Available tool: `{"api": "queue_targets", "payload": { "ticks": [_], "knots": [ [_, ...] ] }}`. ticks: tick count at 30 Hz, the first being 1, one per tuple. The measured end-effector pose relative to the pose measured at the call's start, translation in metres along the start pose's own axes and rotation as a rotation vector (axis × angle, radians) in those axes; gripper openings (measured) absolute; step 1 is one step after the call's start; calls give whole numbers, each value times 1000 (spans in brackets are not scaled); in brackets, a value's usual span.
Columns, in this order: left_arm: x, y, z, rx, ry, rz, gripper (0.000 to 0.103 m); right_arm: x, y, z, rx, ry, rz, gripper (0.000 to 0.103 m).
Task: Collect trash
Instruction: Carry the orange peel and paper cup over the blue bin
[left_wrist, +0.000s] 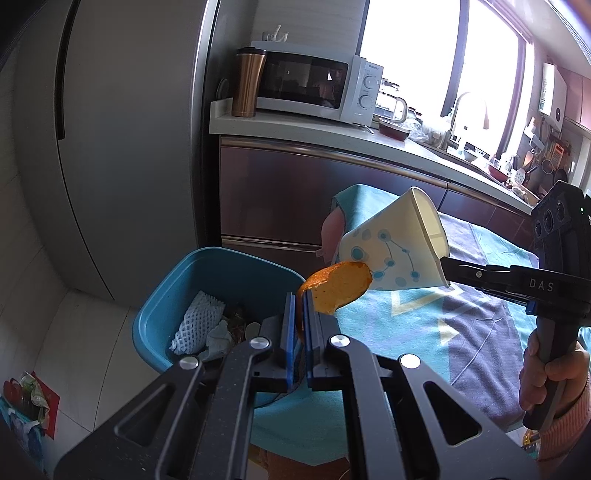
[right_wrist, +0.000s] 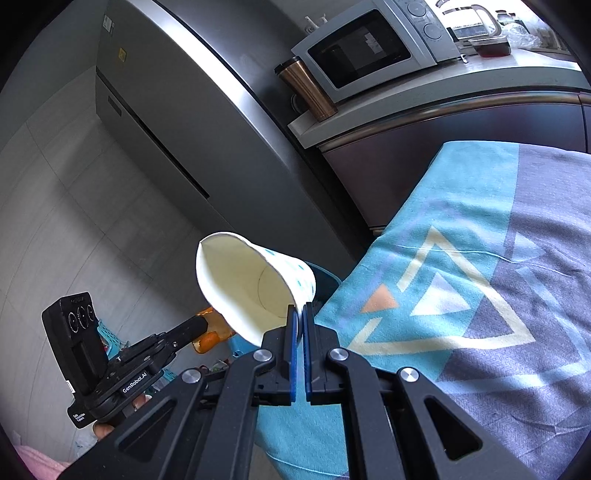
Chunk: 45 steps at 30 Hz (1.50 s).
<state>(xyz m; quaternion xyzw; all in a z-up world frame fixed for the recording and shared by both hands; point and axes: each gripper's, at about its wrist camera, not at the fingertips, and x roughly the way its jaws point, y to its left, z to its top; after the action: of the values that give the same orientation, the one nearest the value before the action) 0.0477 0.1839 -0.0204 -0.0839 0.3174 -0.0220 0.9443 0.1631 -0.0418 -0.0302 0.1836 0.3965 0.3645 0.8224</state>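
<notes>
The left claw (left_wrist: 300, 306) is closed on a piece of orange peel (left_wrist: 334, 291); its blue pads press on the lower edge of the peel, and the rest of the peel stands up above the fingertips. The right claw (right_wrist: 299, 314) is also closed, and it pinches the rim of a white paper cup (right_wrist: 255, 288) with blue dots. The cup is tilted on its side, with its open mouth turned toward the right wrist camera. In the left wrist view the same cup (left_wrist: 391, 251) hangs just behind the peel, and a hand (left_wrist: 550, 376) holds the handle of the right claw at the right edge.

Below and to the left of the peel stands a blue bin (left_wrist: 173, 306) on the floor. Inside it lie a white foam net (left_wrist: 197, 325) and some crumpled paper. Both claws are above the edge of a table covered with a turquoise and grey cloth (right_wrist: 461, 288) with triangle patterns.

Further back there is a kitchen counter with a white microwave (left_wrist: 314, 86) and a copper tumbler (left_wrist: 249, 83) beside it. To the left stands a tall grey refrigerator (left_wrist: 122, 147).
</notes>
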Motion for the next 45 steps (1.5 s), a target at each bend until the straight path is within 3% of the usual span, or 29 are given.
{"api": "queue_targets", "payload": {
  "ticks": [45],
  "knots": [
    [31, 38, -8, -82, 49, 68, 5, 62, 21, 5, -39, 107, -11, 2]
  ]
}}
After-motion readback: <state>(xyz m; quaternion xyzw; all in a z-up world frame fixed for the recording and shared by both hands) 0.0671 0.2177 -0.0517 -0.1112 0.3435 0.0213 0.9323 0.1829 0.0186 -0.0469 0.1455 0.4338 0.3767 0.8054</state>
